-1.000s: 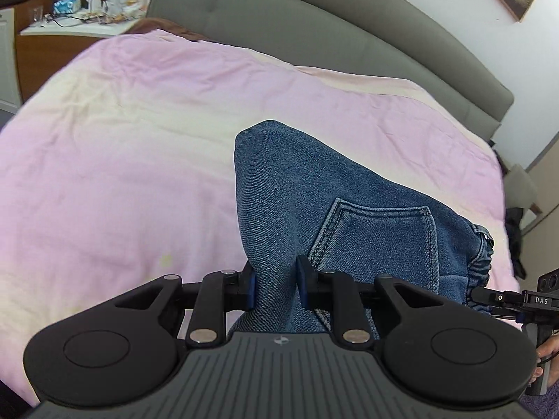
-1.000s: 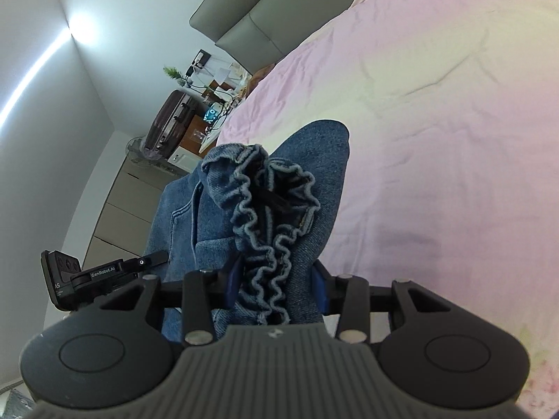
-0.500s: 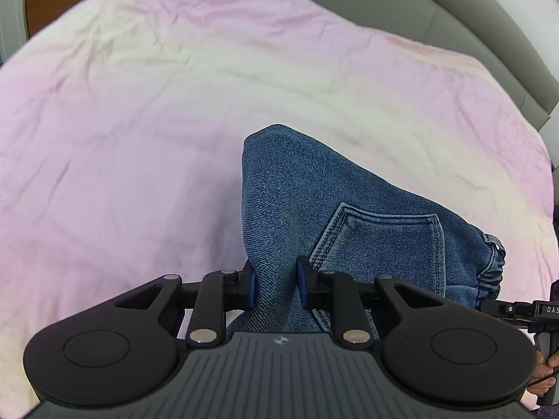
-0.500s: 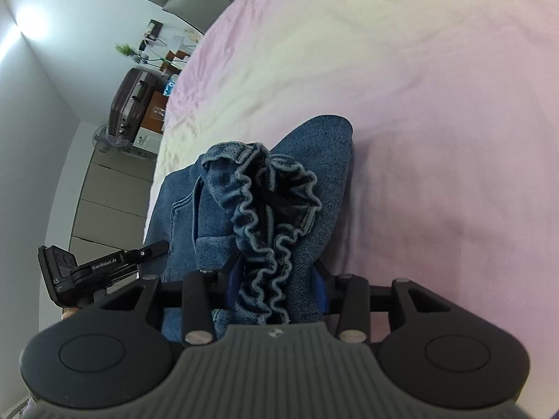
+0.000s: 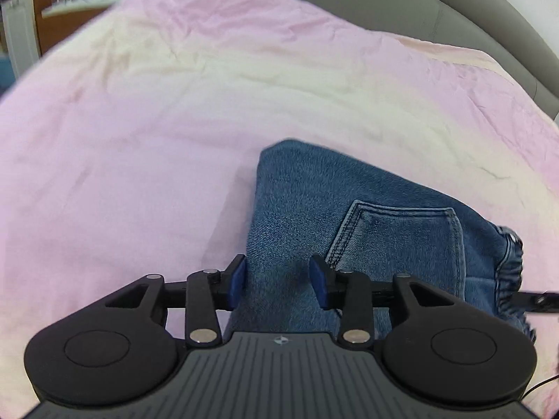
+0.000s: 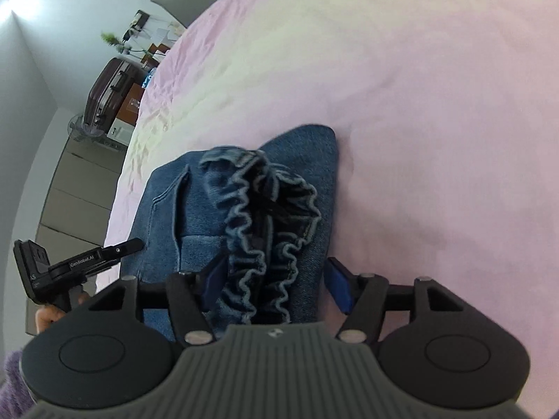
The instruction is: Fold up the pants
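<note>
The blue denim pants [image 5: 349, 209] lie folded into a compact bundle on the pink bedspread [image 5: 174, 122], back pocket [image 5: 401, 241] facing up. My left gripper [image 5: 279, 279] has its jaws spread apart around the bundle's left edge, no longer pinching it. In the right wrist view the pants [image 6: 251, 216] show their ruffled elastic waistband [image 6: 265, 230]. My right gripper [image 6: 276, 282] is open too, its blue pads standing clear on either side of the waistband. The left gripper's body [image 6: 70, 265] shows at the left of that view.
A grey padded headboard [image 5: 454, 10] runs along the far side of the bed. A wooden nightstand with clutter [image 5: 70, 3] stands at the far left. A dark suitcase [image 6: 108, 94] and cabinets [image 6: 70, 192] stand beyond the bed's edge.
Both grippers have opened and let go of the pants. The bundle has come down onto the bedspread.
</note>
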A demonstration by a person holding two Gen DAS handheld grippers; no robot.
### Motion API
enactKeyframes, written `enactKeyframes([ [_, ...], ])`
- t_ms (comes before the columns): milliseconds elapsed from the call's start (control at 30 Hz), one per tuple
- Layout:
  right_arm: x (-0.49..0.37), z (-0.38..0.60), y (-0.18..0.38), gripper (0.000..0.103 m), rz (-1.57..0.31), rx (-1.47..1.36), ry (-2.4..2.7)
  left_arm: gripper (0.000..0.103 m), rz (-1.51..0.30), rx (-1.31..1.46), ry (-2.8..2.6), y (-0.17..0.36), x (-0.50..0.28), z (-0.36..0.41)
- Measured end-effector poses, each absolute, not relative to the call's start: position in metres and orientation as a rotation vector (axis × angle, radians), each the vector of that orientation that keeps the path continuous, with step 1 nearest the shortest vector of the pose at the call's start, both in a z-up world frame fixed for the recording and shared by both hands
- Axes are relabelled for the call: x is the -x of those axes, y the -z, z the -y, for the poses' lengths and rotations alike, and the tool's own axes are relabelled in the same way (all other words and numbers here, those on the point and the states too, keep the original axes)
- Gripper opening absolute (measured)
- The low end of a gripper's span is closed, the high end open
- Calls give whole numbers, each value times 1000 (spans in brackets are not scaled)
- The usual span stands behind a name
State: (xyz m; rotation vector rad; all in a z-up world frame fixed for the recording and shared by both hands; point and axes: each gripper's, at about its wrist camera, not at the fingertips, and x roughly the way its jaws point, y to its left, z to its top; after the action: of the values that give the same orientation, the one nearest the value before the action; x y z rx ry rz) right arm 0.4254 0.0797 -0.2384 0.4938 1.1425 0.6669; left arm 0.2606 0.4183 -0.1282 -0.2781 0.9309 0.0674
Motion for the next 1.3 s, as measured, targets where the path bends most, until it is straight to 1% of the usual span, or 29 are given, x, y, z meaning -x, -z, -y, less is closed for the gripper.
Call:
enactKeyframes([
  [100,-401,-84,195,62,-982,-284,-678,44,-896,215,-52,105,-235,-412],
  [200,-370,-97,168,58,-858,-141,-728,44,-904,135,-23,93,-212,-398],
  [267,-350,-114,158,46,-787,-15,-755,44,-900,89,-27,93,-196,-390],
  [333,-333,-126,159,40,-741,75,-765,44,-898,63,-29,97,-185,-385],
  [367,-328,-132,163,37,-738,101,-772,44,-910,56,-35,102,-182,-384],
  [433,-324,-138,175,32,-759,140,-762,35,-942,52,-56,115,-181,-385],
  [467,-321,-137,183,32,-774,159,-750,34,-963,56,-73,123,-180,-388],
  [567,-321,-141,209,31,-814,204,-748,34,-1017,62,-92,142,-178,-396],
  [667,-327,-141,225,30,-847,195,-743,38,-1059,91,-89,160,-179,-403],
  [833,-333,-148,223,30,-864,234,-739,39,-1079,60,-114,156,-187,-399],
  [933,-342,-146,209,35,-907,195,-730,40,-1076,4,-127,136,-184,-395],
  [967,-344,-144,201,43,-909,185,-720,40,-1070,-17,-143,126,-181,-394],
  [1067,-340,-133,169,55,-885,176,-706,40,-1023,-62,-157,88,-168,-392],
  [1133,-335,-127,148,56,-861,190,-692,41,-987,-79,-169,56,-156,-387],
  [1167,-330,-123,134,59,-844,194,-690,42,-968,-90,-173,41,-150,-384],
  [1200,-325,-118,120,61,-827,194,-688,45,-947,-108,-183,25,-144,-378],
  [1233,-319,-114,107,66,-809,192,-687,50,-923,-128,-192,10,-138,-371],
  [1300,-304,-104,78,69,-763,184,-693,56,-850,-154,-206,-18,-122,-356],
])
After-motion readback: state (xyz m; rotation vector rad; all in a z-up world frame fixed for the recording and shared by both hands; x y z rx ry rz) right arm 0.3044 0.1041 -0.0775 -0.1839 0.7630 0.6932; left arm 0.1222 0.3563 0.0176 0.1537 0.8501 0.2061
